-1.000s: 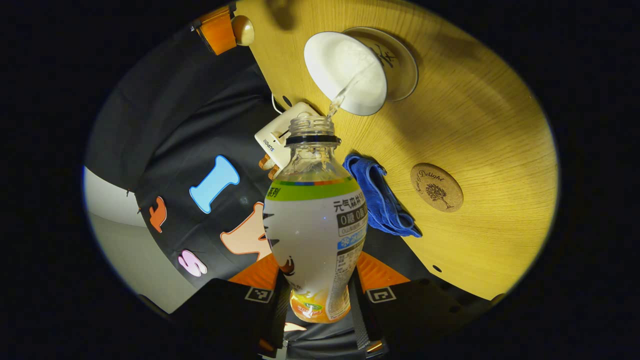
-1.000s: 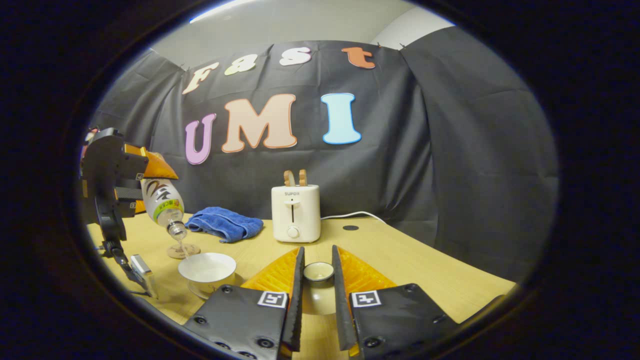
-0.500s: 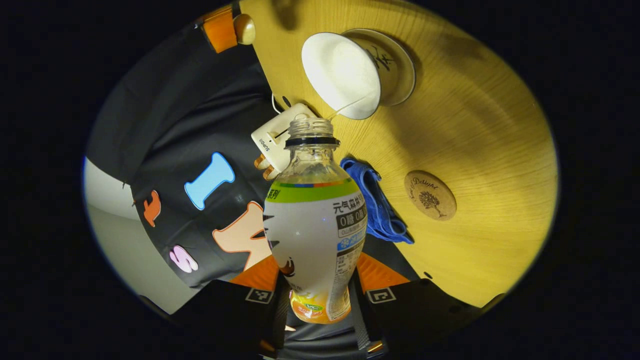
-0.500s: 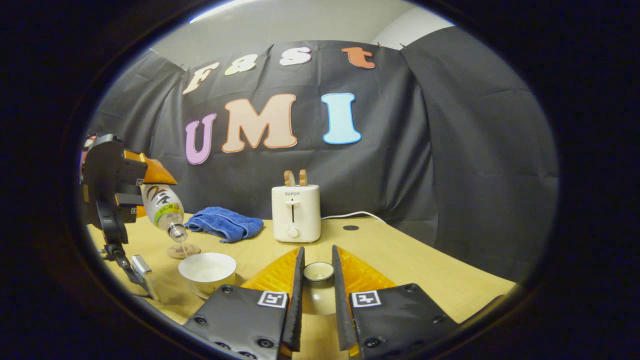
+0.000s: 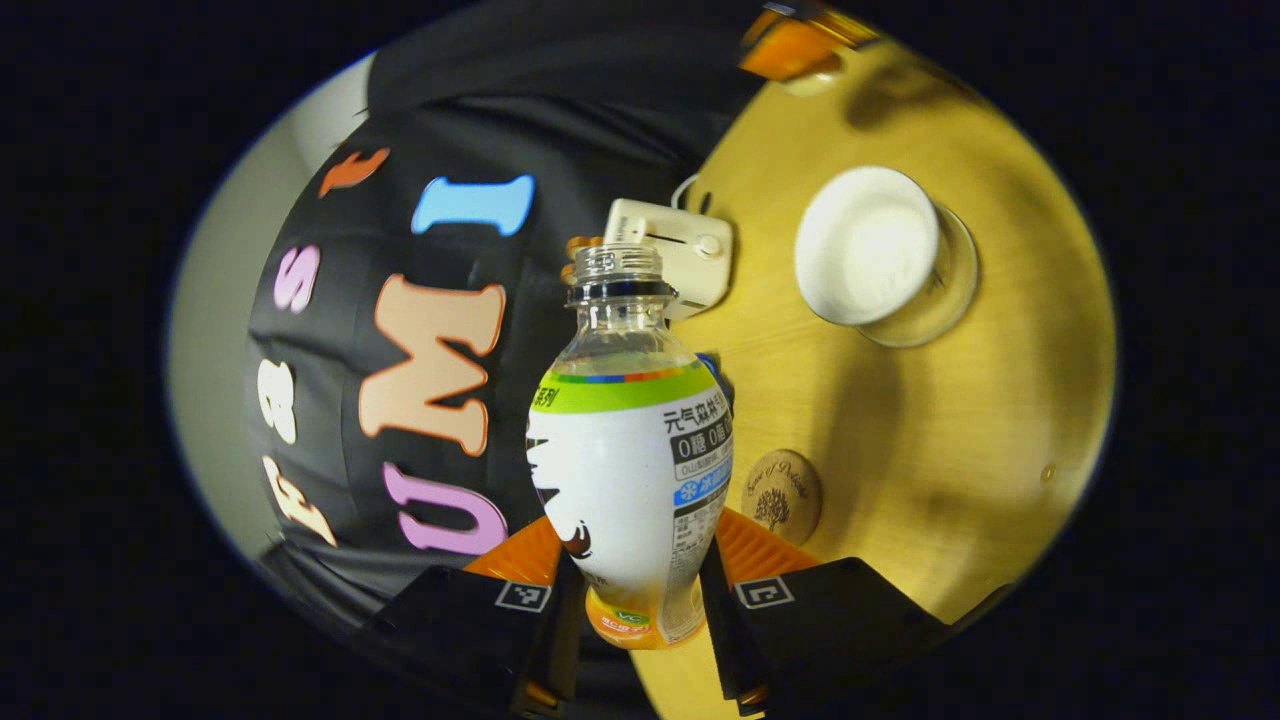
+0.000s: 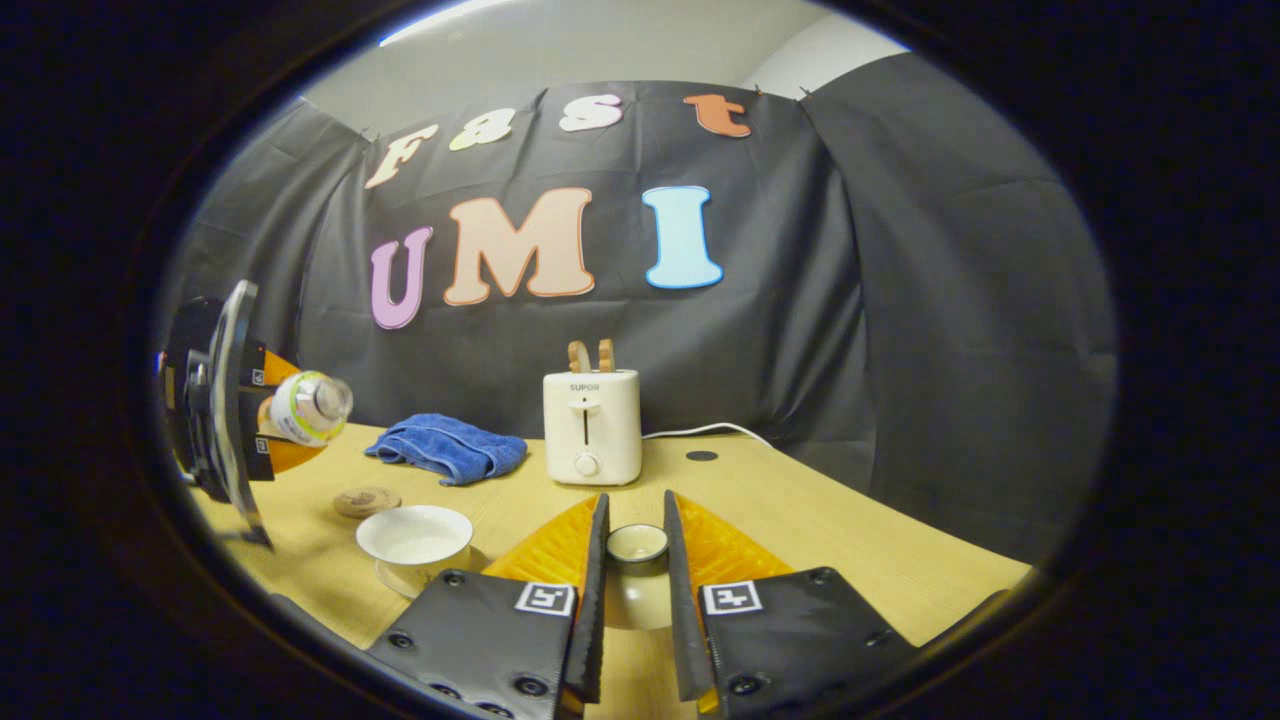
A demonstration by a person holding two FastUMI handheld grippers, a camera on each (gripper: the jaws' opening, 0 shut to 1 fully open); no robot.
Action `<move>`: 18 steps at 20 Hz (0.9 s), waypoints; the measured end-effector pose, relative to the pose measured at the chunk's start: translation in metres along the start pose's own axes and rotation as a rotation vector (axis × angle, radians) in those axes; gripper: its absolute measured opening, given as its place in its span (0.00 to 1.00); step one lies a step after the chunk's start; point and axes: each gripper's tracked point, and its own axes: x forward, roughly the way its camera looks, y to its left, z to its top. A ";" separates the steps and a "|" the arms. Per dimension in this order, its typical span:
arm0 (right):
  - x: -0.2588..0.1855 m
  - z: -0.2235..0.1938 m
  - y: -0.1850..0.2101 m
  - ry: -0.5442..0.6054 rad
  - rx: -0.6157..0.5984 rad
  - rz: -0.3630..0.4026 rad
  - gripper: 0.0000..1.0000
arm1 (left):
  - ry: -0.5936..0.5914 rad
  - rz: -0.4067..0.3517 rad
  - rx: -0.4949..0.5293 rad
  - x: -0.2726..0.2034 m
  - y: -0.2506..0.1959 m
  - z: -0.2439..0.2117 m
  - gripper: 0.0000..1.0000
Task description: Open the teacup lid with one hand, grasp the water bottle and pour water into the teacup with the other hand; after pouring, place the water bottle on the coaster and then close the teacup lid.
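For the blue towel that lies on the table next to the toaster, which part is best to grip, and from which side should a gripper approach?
Probably the raised fold at the top of the blue towel, approached from above. It lies as a soft crumpled heap on the table, so its edges sit flat on the wood and give little to pinch, while the bunched ridge stands up. The toaster stands close on one side, so a sideways approach from there looks blocked.

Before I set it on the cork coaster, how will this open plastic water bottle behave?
The clear plastic water bottle in the left claw has no cap, so tilting it could spill. It looks mostly empty, so probably light and tippy. The round cork coaster looks small, so land it centred.
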 end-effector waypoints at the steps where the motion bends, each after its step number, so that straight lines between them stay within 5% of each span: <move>1: 0.000 0.000 0.000 0.000 0.000 0.000 0.33 | -0.020 0.011 -0.107 0.003 0.003 0.002 0.52; 7: 0.000 0.000 0.000 0.000 -0.001 -0.002 0.34 | -0.155 0.058 -0.737 0.009 0.023 0.012 0.51; 11: 0.000 0.000 -0.001 -0.001 -0.001 -0.004 0.33 | -0.204 -0.002 -1.038 0.021 0.014 0.008 0.51; 18: 0.000 0.000 -0.001 -0.001 -0.001 -0.004 0.33 | -0.207 -0.053 -1.144 0.050 -0.009 0.001 0.51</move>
